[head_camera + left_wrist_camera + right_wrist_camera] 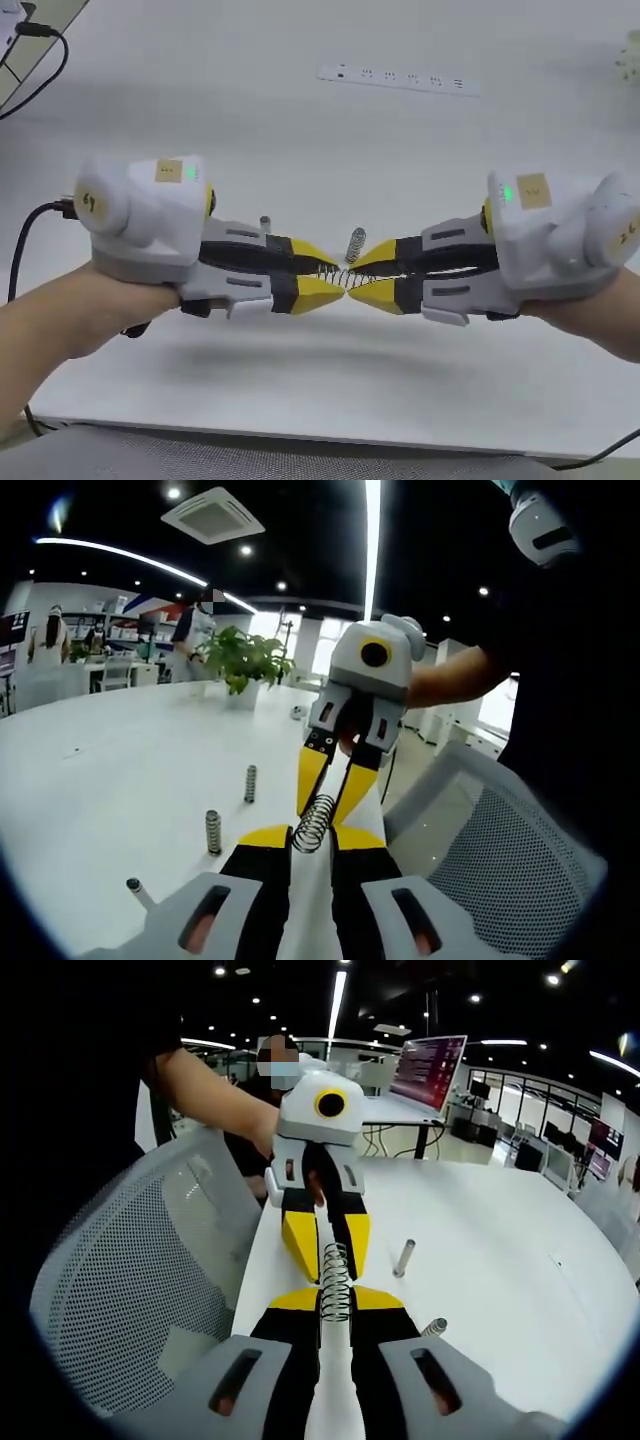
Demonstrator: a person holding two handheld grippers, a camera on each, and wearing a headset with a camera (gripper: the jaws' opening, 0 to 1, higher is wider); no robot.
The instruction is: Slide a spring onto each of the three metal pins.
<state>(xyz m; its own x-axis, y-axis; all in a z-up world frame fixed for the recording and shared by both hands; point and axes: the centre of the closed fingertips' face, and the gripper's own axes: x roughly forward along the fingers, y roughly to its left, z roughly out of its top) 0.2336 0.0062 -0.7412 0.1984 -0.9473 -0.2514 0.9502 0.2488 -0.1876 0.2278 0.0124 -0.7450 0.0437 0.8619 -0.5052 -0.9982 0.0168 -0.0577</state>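
Currently the spring (pixel 343 276) hangs above the surface (pixel 300 130), pinched at one end by the left gripper (pixel 330 274) jaws and at the other by the right gripper (pixel 362 276) jaws. Judging by this shared hold, a careless release could let it bend, spring away or roll off the edge, missing the bare pin (pixel 265 222). No brand is readable; the stickers on both grippers are too small to make out.

A white bench (pixel 300 130) carries a power strip (pixel 398 78) near its far side, and a black cable (pixel 45 60) crosses 1 corner. A grey mesh chair (pixel 130 1260) stands at the near edge. The dark ceiling (pixel 300 540) has a vent (pixel 212 516), spotlights and 1 long light strip (pixel 372 540). A plant (pixel 245 658) and a monitor (pixel 432 1060) stand beyond.
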